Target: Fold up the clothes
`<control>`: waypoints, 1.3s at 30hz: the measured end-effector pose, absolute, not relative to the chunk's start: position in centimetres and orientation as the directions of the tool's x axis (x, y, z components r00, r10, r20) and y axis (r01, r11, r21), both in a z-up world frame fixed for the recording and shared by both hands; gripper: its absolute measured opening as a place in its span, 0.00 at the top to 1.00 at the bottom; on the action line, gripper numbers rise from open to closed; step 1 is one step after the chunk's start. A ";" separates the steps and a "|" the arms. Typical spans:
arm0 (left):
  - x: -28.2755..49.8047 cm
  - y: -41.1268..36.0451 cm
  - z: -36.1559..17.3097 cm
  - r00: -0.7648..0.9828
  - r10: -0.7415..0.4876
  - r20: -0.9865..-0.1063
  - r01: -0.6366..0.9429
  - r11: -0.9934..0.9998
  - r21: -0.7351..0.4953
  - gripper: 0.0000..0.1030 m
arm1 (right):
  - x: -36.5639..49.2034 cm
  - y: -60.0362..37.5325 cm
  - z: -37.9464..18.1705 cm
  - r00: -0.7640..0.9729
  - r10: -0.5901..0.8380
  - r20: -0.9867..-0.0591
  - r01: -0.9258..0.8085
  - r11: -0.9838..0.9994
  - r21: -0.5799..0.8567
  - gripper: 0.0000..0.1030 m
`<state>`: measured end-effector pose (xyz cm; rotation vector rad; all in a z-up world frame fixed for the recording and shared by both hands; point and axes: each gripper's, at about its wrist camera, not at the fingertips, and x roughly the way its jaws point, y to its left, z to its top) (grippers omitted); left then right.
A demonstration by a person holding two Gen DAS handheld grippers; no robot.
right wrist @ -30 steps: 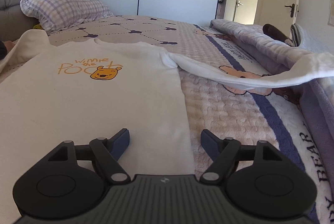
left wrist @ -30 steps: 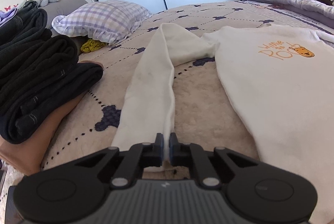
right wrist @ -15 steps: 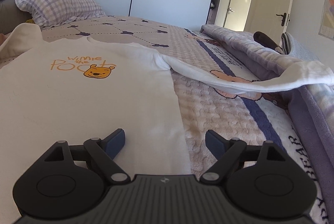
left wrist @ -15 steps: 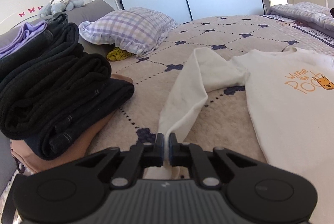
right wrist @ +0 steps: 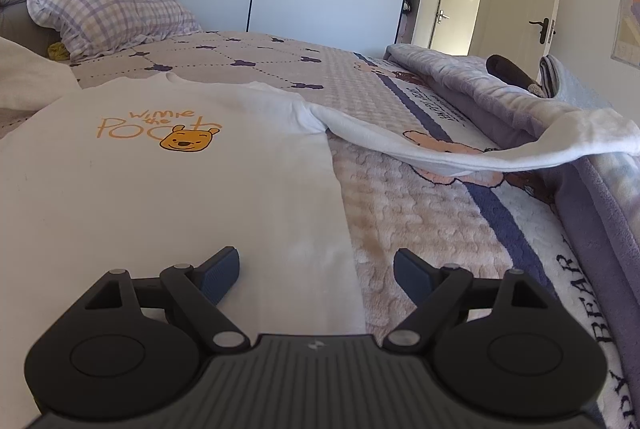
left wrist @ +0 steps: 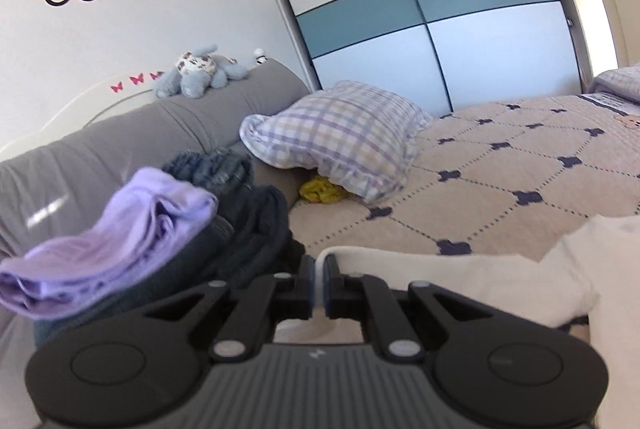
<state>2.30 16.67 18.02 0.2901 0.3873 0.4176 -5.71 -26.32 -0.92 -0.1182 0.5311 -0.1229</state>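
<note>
Sweatshirt (right wrist: 168, 197), soft white with orange bear print, flat on quilted bed (right wrist: 420, 213). Sleeve (left wrist: 460, 277) pinched in closed left hand-held gripper (left wrist: 319, 281), stretched sideways beside stacked dark clothes (left wrist: 256, 229). Right hand-held gripper (right wrist: 316, 273) spread wide, low over hem edge, holding nothing.

A quilted bed (right wrist: 256, 59) holds a white sweatshirt (right wrist: 168, 189) (near left), a checked pillow (right wrist: 108, 13) far left, a rumpled blanket (right wrist: 472, 77) right.
</note>
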 end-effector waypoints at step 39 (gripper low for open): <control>-6.1 10.1 6.6 0.757 -0.009 -0.653 -0.014 0.999 -0.030 0.20 | -5.7 -26.8 -0.9 0.856 -0.124 -0.502 0.087 0.991 -0.098 0.15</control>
